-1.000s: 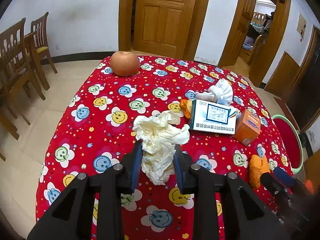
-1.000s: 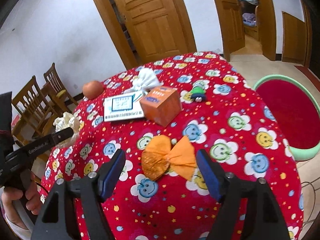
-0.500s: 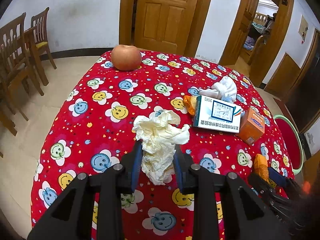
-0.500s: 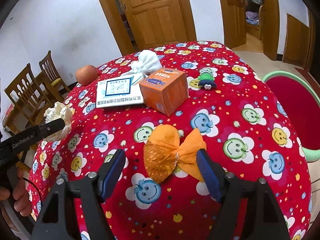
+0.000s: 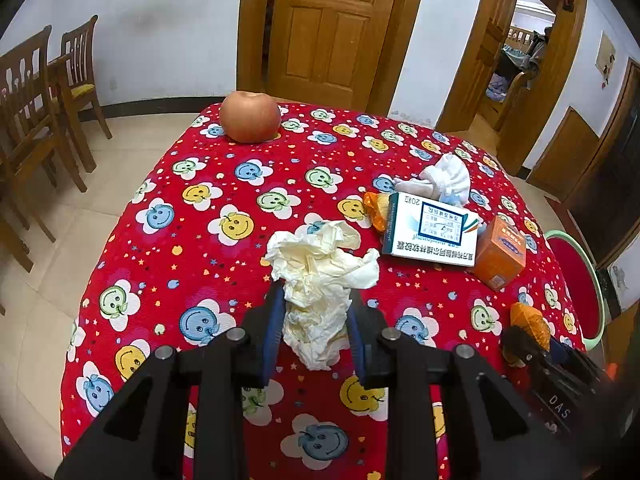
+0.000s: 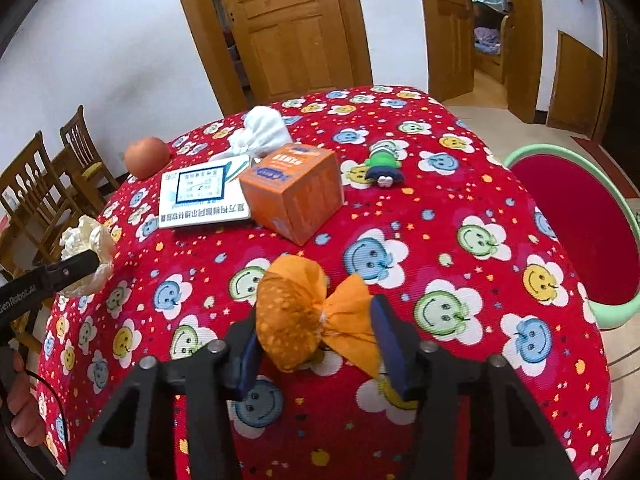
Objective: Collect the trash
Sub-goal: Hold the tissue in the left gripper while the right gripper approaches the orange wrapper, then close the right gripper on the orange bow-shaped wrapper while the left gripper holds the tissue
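The right claw [image 6: 316, 344] had been spread wide around the orange wrapper [image 6: 308, 320] on the surface [image 6: 460, 264]; now its jaws were closing and touching it, not yet clenched. The left claw [image 5: 314, 320] kept gripping the crumpled tissue [image 5: 320, 280], so 2 pieces were nearly collected.

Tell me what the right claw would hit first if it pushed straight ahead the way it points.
The orange wrapper already sits between the closing right claw pads. Beyond it, probably the tablecloth, then the orange box; depth is unclear.
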`<state>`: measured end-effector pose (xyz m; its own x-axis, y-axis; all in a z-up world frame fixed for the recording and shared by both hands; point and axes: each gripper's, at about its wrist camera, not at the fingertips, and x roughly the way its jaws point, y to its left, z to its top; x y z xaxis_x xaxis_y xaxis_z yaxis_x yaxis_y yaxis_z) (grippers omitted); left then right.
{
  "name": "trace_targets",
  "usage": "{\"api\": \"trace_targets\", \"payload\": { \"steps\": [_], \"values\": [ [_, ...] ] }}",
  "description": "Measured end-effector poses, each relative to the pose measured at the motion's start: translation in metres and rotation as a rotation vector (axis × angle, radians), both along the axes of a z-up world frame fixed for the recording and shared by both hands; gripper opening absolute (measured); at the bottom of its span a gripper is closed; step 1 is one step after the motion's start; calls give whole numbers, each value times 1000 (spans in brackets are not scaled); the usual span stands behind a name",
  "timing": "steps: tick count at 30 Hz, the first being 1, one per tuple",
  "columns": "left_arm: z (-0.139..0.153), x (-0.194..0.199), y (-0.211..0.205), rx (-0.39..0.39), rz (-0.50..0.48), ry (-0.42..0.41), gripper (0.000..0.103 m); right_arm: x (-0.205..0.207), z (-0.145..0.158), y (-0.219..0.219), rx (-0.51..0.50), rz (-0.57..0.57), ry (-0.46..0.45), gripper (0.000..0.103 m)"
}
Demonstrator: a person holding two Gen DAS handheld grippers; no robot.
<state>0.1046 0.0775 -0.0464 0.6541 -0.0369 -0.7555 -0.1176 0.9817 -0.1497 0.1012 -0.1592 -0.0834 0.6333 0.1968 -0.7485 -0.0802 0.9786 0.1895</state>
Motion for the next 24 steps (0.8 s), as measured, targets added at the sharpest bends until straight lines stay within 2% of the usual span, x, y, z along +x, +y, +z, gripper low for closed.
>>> {"api": "trace_targets", "payload": {
  "steps": [8, 24],
  "values": [
    [7, -4, -4, 5, -4, -15, 29, -7, 8, -3, 31, 16, -26, 30],
    [32, -7, -39, 8, -72, -53, 29, -31, 47, -40, 84, -21, -128, 27]
  ]
}}
